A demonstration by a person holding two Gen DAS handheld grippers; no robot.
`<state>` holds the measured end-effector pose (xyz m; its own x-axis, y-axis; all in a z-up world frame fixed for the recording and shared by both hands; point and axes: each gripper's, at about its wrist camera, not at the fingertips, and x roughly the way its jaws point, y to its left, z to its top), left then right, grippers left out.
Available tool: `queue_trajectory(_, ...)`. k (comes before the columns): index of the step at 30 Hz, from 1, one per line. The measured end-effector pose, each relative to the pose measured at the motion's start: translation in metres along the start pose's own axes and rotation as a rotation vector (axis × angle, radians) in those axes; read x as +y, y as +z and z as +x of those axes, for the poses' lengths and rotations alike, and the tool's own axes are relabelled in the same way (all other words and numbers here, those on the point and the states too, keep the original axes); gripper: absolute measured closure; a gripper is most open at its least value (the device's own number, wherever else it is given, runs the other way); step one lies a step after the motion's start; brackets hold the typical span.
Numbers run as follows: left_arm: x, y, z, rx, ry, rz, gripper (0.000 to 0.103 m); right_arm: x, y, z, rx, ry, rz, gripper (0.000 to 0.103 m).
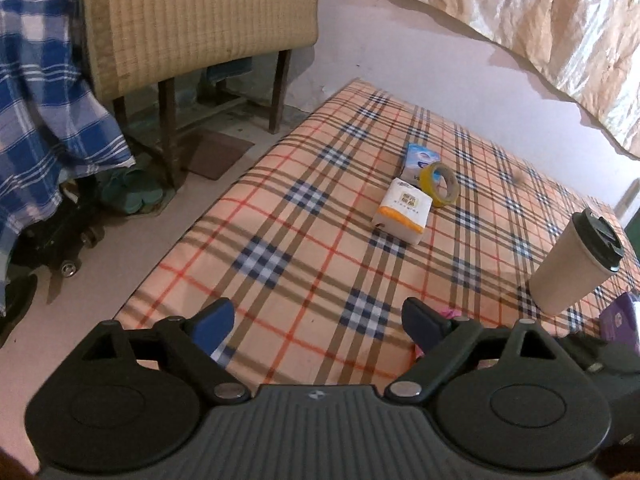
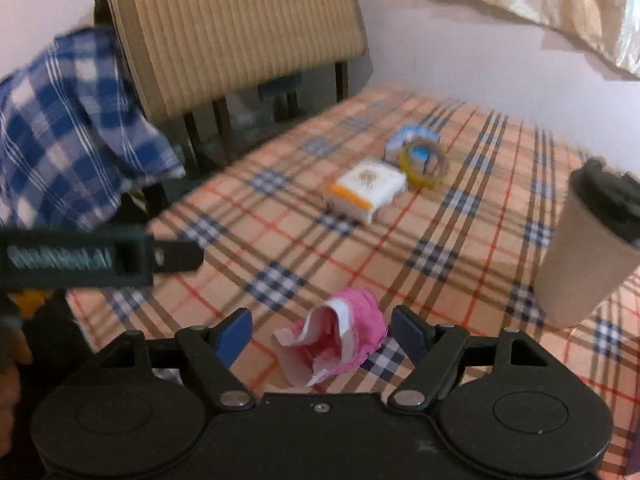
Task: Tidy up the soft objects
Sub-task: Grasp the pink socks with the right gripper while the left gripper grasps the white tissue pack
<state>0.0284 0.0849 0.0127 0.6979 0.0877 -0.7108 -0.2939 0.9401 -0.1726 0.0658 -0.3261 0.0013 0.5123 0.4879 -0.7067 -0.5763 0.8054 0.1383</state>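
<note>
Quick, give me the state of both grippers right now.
Left gripper: open, holding nothing, above the plaid sheet.
Right gripper: open, its fingers either side of the pink cloth, not closed on it.

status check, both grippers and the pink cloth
Left gripper open, empty. Right gripper open, straddling pink cloth, not gripped. Paper cup upright close right.

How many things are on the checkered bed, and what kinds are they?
Tissue packs: 2, the orange-and-white pack and the blue-and-white pack
Tape rolls: 1, the yellow tape roll
Paper cups with a lid: 1, the paper cup
Pink cloth pieces: 1, the pink cloth
Total: 5
</note>
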Motion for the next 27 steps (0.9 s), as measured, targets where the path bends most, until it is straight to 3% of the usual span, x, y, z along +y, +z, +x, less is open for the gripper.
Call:
queue_trajectory(2, -0.004, 0.005, 0.011, 0.002, -0.009, 0.019, 0.009, -0.001, -0.004, 0.011, 0.023, 0.011, 0.001, 0.020)
queue_trajectory(3, -0.007, 0.008, 0.016, 0.002, -0.013, 0.030, 0.009, -0.002, -0.006, 0.015, 0.029, 0.015, 0.005, 0.038)
queue_trajectory(6, -0.017, 0.020, 0.032, -0.013, -0.016, 0.070, 0.009, -0.008, -0.010, 0.014, 0.004, 0.004, 0.015, 0.066)
queue_trajectory(7, -0.021, 0.024, 0.038, -0.016, -0.017, 0.085, 0.009, -0.011, -0.009, 0.013, -0.003, 0.008, 0.029, 0.068)
queue_trajectory(14, -0.058, 0.049, 0.100, 0.003, -0.025, 0.200, 0.009, -0.029, -0.011, -0.005, -0.044, -0.024, 0.034, 0.069)
queue_trajectory(23, -0.088, 0.054, 0.157, 0.041, 0.008, 0.282, 0.014, -0.045, -0.016, -0.017, -0.070, -0.046, 0.041, 0.069)
queue_trajectory(24, -0.091, 0.055, 0.160, 0.036, 0.023, 0.301, 0.016, -0.047, -0.015, -0.018, -0.074, -0.050, 0.048, 0.069)
queue_trajectory(26, -0.095, 0.057, 0.160, 0.018, 0.027, 0.314, 0.035, -0.049, -0.014, -0.020, -0.082, -0.057, 0.058, 0.069)
queue_trajectory(27, -0.096, 0.057, 0.158, 0.013, 0.028, 0.317, 0.051, -0.051, -0.013, -0.021, -0.086, -0.060, 0.063, 0.069)
